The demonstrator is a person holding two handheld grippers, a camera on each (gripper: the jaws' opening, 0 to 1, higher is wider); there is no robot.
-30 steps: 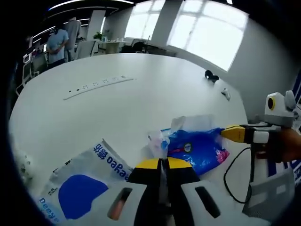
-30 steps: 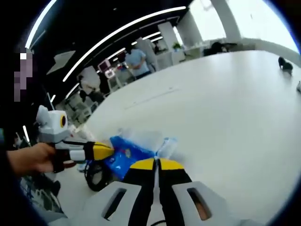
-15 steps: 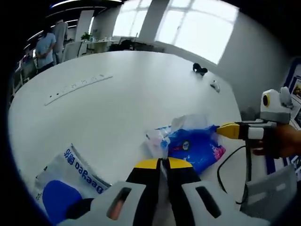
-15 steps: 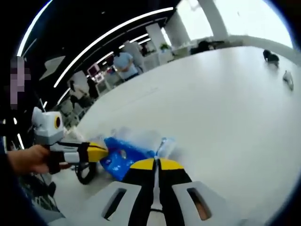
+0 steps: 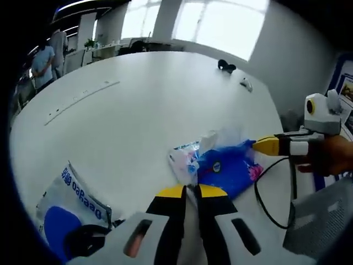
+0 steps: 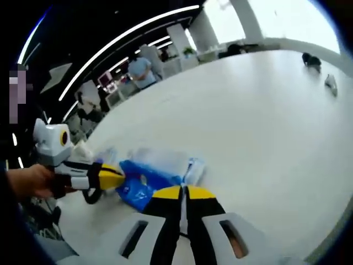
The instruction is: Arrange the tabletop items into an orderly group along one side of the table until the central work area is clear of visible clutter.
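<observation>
Left gripper (image 5: 187, 190) is sitting at the bottom of the left gripper view with its yellow-tipped jaws pressed together, nothing seen between them; it is hovering just short of a blue plastic bag (image 5: 229, 168) lying on the white table (image 5: 138, 116) with a crumpled clear wrapper (image 5: 185, 160) touching its near side. Right gripper (image 6: 182, 193) is likewise showing its jaws closed flat against each other, empty, pointing at the same blue bag (image 6: 140, 179). In the left gripper view the right gripper is coming in from the right, yellow tip touching the bag's far edge, held by a hand (image 5: 331, 157), black cable (image 5: 270, 193) trailing below. A white packet with blue print (image 5: 71, 204) is lying at lower left near the table edge. Small dark object (image 5: 225, 66) and small white object (image 5: 245, 84) are sitting well apart at the far side. A person (image 5: 41, 63) is standing in the background
</observation>
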